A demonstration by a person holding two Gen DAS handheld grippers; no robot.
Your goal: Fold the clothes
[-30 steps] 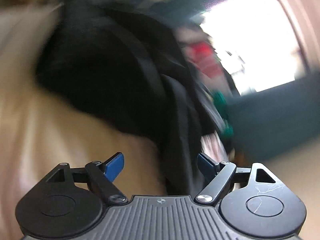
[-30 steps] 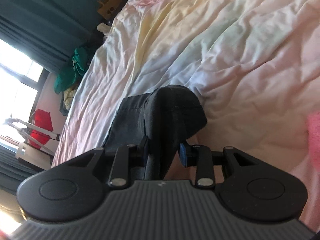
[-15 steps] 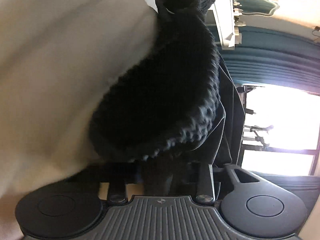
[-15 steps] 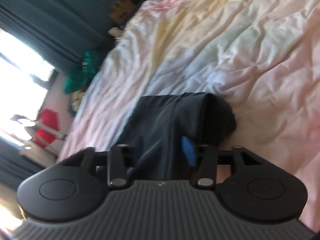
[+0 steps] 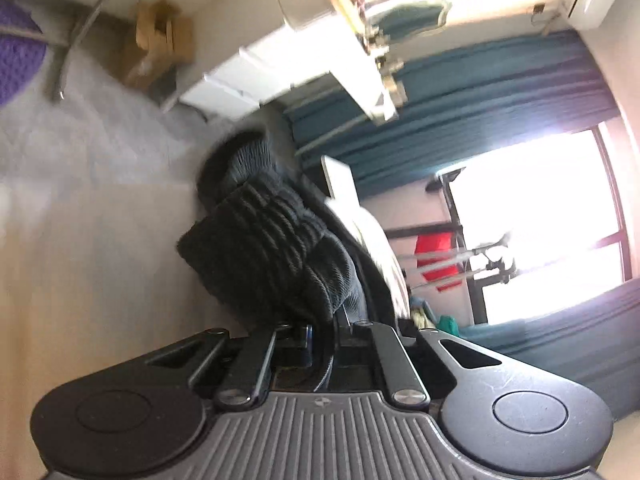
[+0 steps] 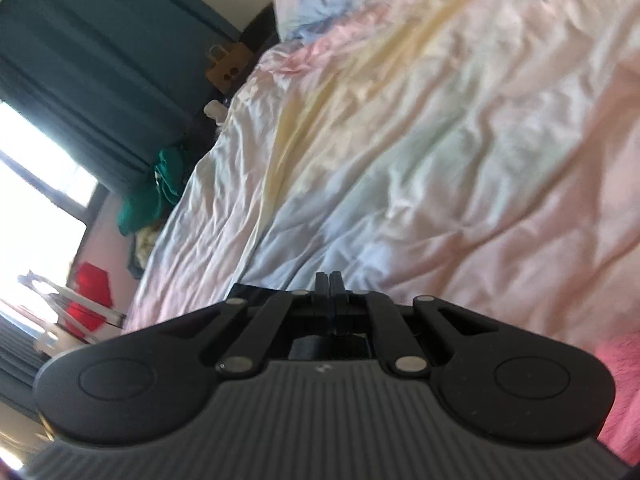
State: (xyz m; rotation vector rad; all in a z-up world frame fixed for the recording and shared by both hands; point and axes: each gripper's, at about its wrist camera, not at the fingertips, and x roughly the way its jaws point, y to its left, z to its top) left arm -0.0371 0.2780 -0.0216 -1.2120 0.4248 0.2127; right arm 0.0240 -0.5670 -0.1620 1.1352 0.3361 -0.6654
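Both claws closed: left claw (image 5: 324, 334) tips buried in black knit (image 5: 276, 256).

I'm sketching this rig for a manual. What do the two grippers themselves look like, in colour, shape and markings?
Both look alike. The left gripper and right gripper have a grey ribbed body with a small round emblem at its front edge, two black rounded lobes each bearing a circular disc, and black linkage bars with silver rivets. A blue pad edges one left finger. No cables or sleeves show.
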